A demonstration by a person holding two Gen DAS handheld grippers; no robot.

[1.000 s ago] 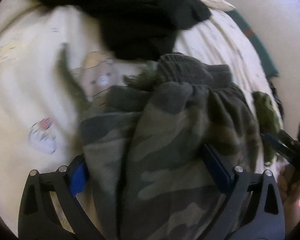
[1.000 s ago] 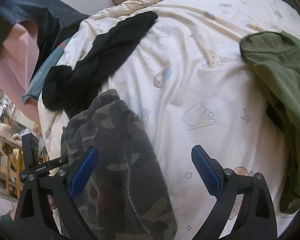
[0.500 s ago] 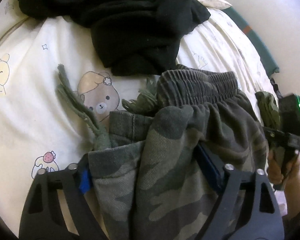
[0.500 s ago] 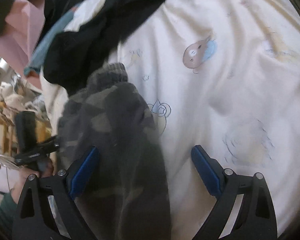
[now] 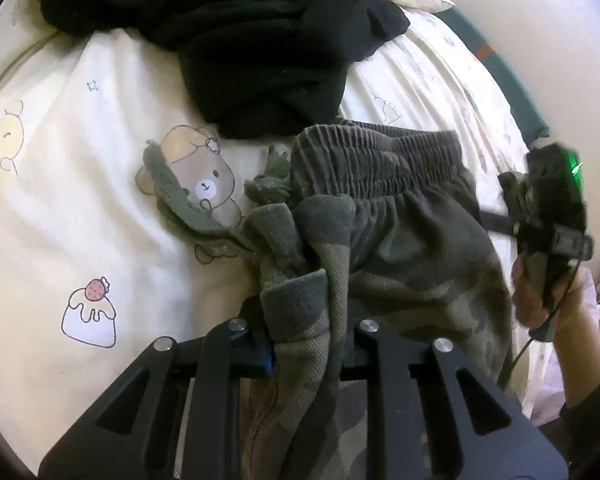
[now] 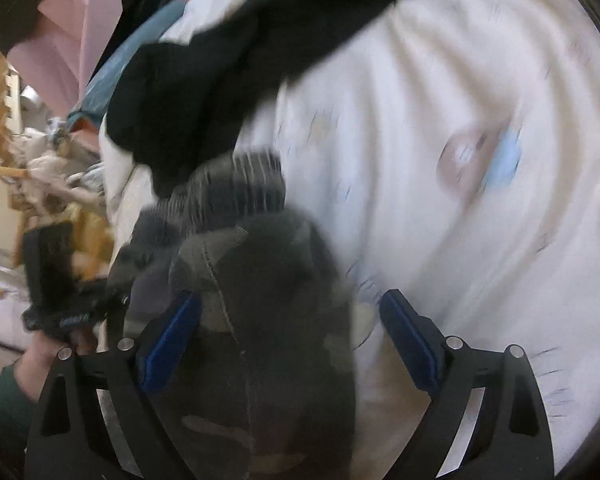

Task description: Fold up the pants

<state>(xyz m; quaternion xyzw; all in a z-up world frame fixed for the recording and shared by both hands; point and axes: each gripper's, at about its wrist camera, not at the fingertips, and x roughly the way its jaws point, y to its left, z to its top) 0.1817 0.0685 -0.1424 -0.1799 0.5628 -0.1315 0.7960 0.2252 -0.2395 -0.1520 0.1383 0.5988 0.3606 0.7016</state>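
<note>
While its jaws close on a bunched fold of camouflage pants (image 5: 412,264), the left gripper (image 5: 304,344) pinches the cloth near the ribbed waistband (image 5: 376,160); the pants lie crumpled on a cream bedsheet (image 5: 100,128) printed with bears and cakes, their drawstring (image 5: 172,196) trailing across a bear; a black garment (image 5: 252,40) lies heaped just beyond the waistband, touching it; the right gripper (image 6: 288,332) stands wide, its blue pads either side of the pants' fabric but not pressing it; that view is blurred.
</note>
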